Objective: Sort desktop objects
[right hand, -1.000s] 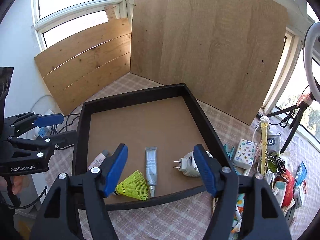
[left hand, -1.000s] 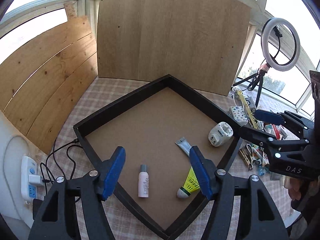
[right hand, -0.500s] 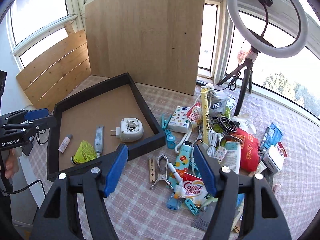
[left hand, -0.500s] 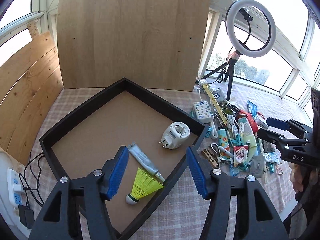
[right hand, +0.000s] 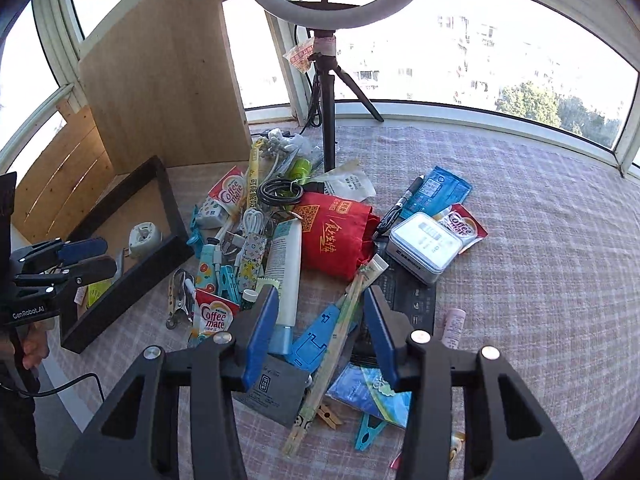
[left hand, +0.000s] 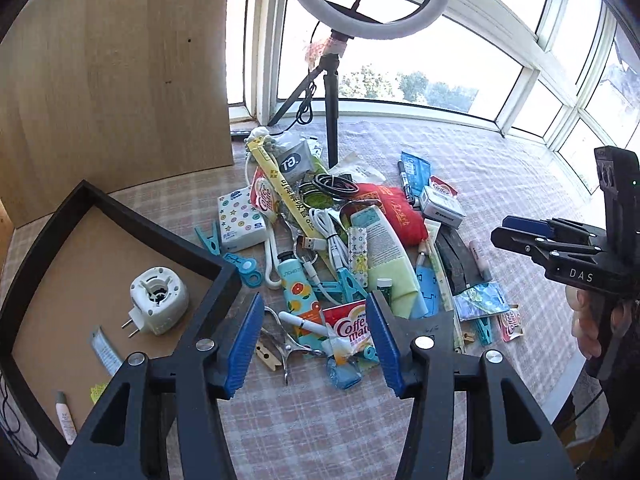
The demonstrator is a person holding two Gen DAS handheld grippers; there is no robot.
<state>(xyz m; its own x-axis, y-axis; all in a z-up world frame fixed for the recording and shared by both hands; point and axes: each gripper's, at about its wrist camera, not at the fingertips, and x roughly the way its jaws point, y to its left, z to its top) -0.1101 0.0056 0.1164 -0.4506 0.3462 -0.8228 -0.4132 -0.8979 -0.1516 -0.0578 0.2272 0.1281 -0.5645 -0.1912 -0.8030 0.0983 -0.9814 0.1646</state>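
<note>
Clutter pile (left hand: pixel 352 248) heaped at 2 o'clock of black tray (left hand: pixel 192 248). Left gripper (left hand: pixel 316 340) and right gripper (right hand: pixel 318 324) both half open, closing, nothing gripped. Coffee sachet (left hand: pixel 352 326) judged light, crinkly; best pinched by edge.

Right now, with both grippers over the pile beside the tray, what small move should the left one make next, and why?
Probably lower the left gripper onto the Coffee mate sachet. The sachet lies on top of the pile directly between its closing jaws, which hold nothing yet, and the tray is close by. The right gripper is empty too, above the chopsticks.
</note>
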